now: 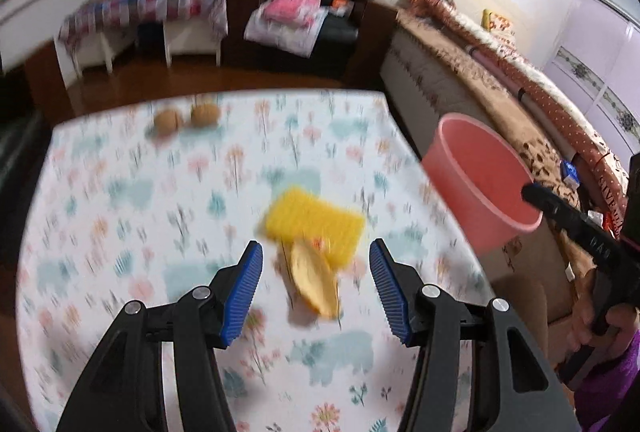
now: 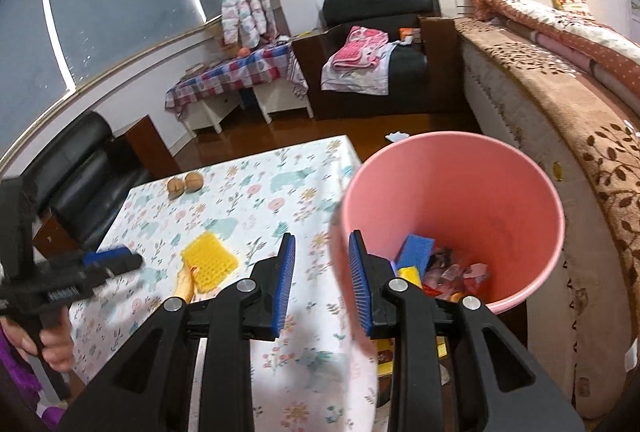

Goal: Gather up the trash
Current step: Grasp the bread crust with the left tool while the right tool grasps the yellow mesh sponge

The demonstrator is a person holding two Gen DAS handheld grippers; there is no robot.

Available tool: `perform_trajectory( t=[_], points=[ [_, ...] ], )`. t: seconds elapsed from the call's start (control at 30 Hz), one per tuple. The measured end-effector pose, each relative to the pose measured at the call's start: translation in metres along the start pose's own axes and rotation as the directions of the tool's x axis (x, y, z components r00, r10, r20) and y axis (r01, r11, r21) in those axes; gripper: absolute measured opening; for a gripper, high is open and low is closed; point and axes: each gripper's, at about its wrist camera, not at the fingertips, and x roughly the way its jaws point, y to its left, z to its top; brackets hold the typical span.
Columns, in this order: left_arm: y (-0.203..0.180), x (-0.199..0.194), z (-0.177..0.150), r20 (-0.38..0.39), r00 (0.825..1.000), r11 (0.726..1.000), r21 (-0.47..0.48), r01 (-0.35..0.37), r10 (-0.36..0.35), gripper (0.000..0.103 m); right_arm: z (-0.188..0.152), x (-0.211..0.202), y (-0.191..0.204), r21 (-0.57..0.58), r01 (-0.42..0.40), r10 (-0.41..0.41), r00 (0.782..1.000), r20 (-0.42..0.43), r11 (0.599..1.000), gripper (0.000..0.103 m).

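Observation:
A yellow peel lies on the flowered tablecloth, partly over a yellow ridged sponge. My left gripper is open, its blue pads on either side of the peel, just above it. My right gripper holds the near rim of a pink bin; the rim passes between its blue pads. The bin holds a blue block, a yellow piece and wrappers. The peel and sponge also show in the right wrist view, with the left gripper beside them.
Two brown round things lie near the table's far edge. The pink bin hangs off the table's right side. A bed is to the right, a black armchair and a checked side table behind.

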Motion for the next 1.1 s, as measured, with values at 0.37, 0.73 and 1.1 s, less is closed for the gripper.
perform_trajectory(
  t=[0.37,0.73,1.1],
  points=[
    [-0.013,0.052,-0.026,-0.141,0.990,1.000,-0.005,-0.026,0.025,0.021,-0.013,0.021,0.025,-0.045,-0.041,0.037,0.997,-0.070,0.998,0.028],
    [0.019,0.029,-0.027,-0.082,0.996,0.996,-0.084,-0.039,0.032,0.003,-0.018,0.050,0.053,-0.071,-0.138,0.127,0.982,-0.142,0.988,0.028],
    [0.055,0.007,-0.028,-0.020,0.999,0.987,-0.160,-0.031,0.029,0.002,-0.012,0.108,0.095,-0.117,-0.183,0.152,0.960,-0.234,0.976,0.039]
  ],
)
